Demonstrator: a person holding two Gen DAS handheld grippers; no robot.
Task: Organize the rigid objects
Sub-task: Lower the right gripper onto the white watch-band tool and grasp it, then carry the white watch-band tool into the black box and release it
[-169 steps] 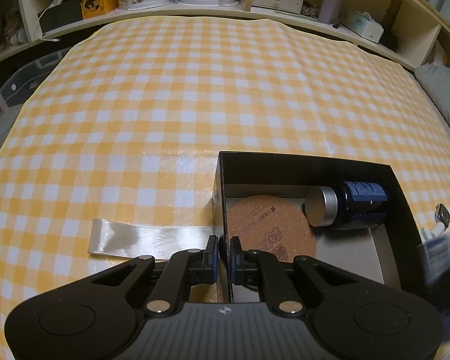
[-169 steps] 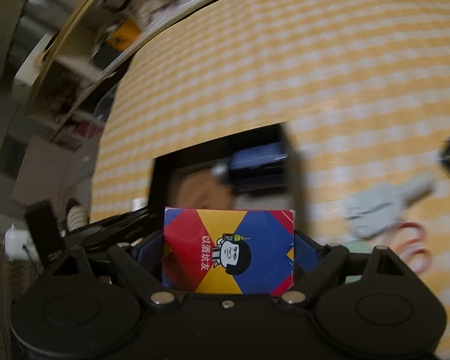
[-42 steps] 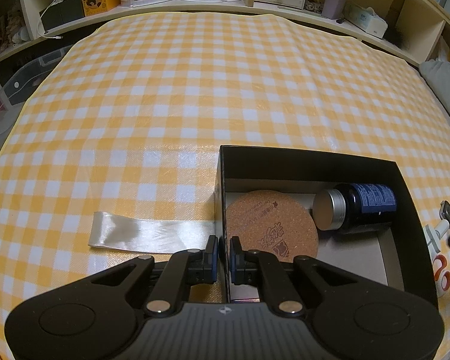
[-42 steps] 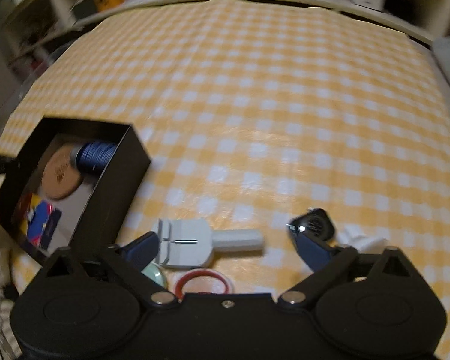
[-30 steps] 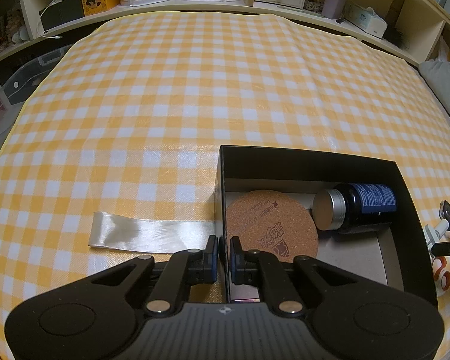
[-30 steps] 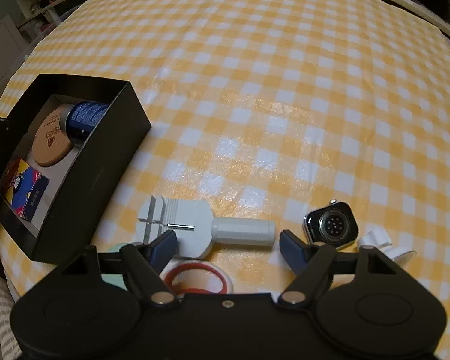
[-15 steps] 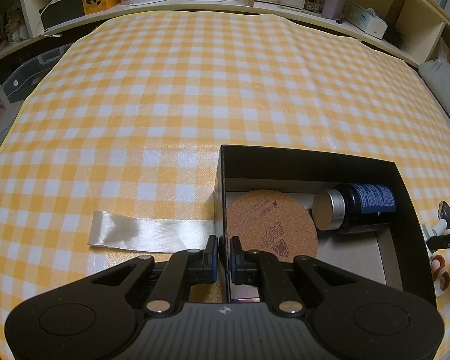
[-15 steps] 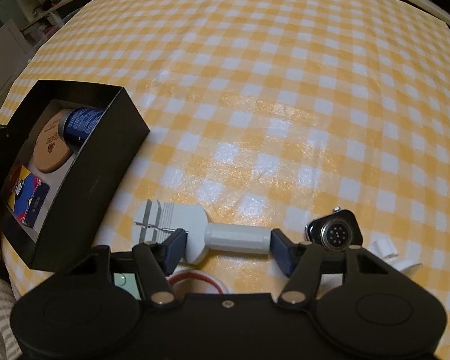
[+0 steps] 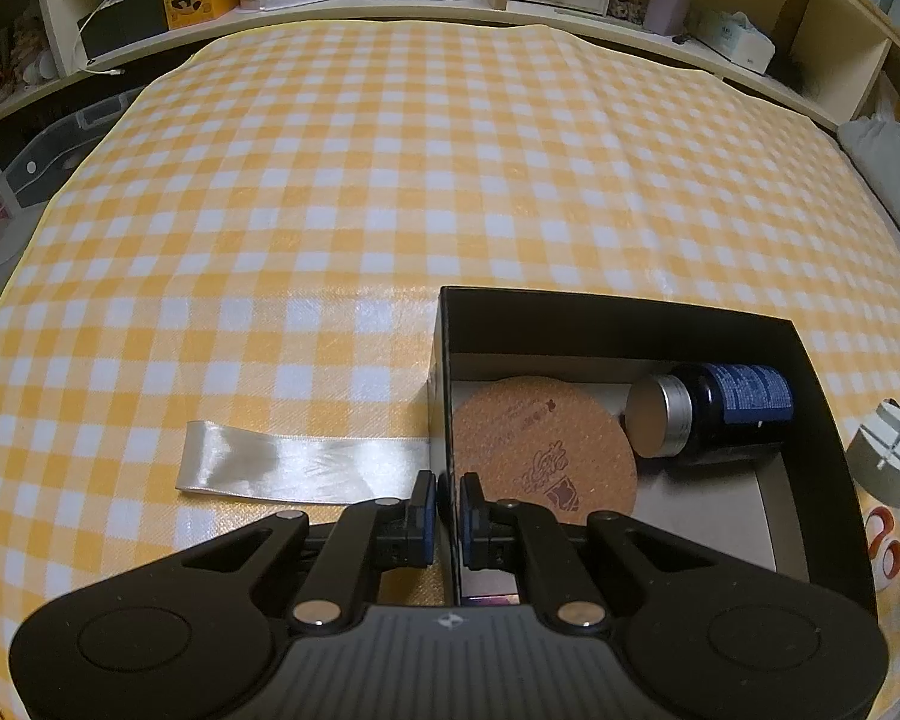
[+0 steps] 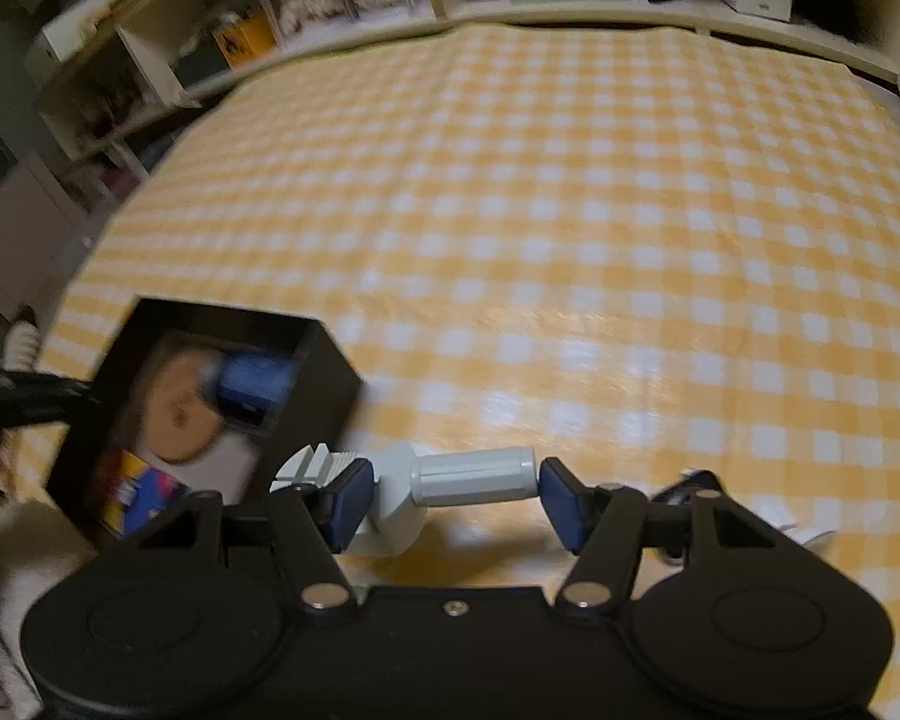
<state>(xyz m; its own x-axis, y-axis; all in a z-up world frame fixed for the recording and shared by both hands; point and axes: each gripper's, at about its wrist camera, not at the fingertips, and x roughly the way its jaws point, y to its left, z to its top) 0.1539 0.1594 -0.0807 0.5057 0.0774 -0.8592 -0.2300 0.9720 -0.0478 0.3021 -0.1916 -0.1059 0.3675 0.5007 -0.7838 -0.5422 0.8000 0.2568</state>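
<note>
While the left gripper (image 9: 444, 504) pinches the box (image 9: 624, 315) by its left wall, jaws nearly shut with only that wall between them, the sorting looks roughly half done. The box sits near the worktop's (image 9: 390, 180) near edge, right of a ribbon (image 9: 306, 471) that lies flat and runs up to the wall. Inside it lie a cork coaster (image 9: 540, 450) at the left, a dark jar (image 9: 714, 414) on its side at the right, and, in the right wrist view, a coloured card box (image 10: 141, 495) at the near end. Right of the box, still out on the worktop, are a grey tool (image 10: 438, 483), a red ring (image 9: 885, 546) and a dark item (image 10: 687, 489) behind the right finger, too hidden to name. The right gripper (image 10: 450, 501) has its jaws wide, spanning the tool lengthwise: the left pad sits against the tool's head, the right pad at the handle's end. Whether they grip it or only bracket it, I cannot tell; the blur suggests motion. Judging by this, the tool goes into the box next, then the rest.
</note>
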